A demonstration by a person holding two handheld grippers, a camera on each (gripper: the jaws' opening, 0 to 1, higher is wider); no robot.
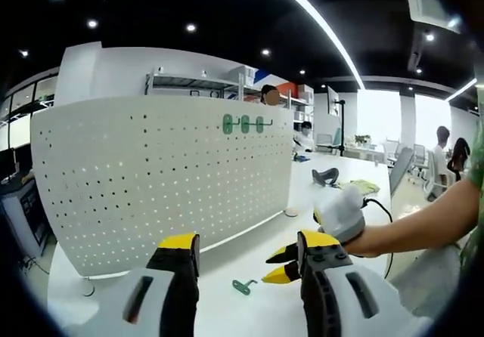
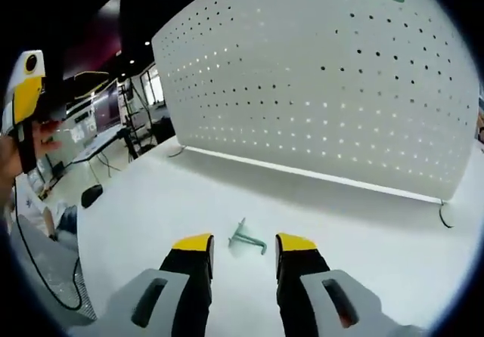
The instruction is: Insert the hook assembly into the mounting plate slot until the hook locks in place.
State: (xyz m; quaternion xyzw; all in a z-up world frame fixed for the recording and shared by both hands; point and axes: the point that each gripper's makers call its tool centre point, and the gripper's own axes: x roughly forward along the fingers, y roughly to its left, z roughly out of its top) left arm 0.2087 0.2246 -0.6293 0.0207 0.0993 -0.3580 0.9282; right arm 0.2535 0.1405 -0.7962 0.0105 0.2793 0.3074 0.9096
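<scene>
A green hook (image 2: 247, 239) is lying flat on the white table (image 2: 151, 216) in front of a perforated pegboard (image 2: 333, 88), where three green hooks (image 1: 243, 124) are already hanging near the top edge. The right gripper (image 2: 243, 248) is hovering just above the loose hook, jaws open and empty; the left gripper (image 1: 249, 250) is also standing open, holding nothing
</scene>
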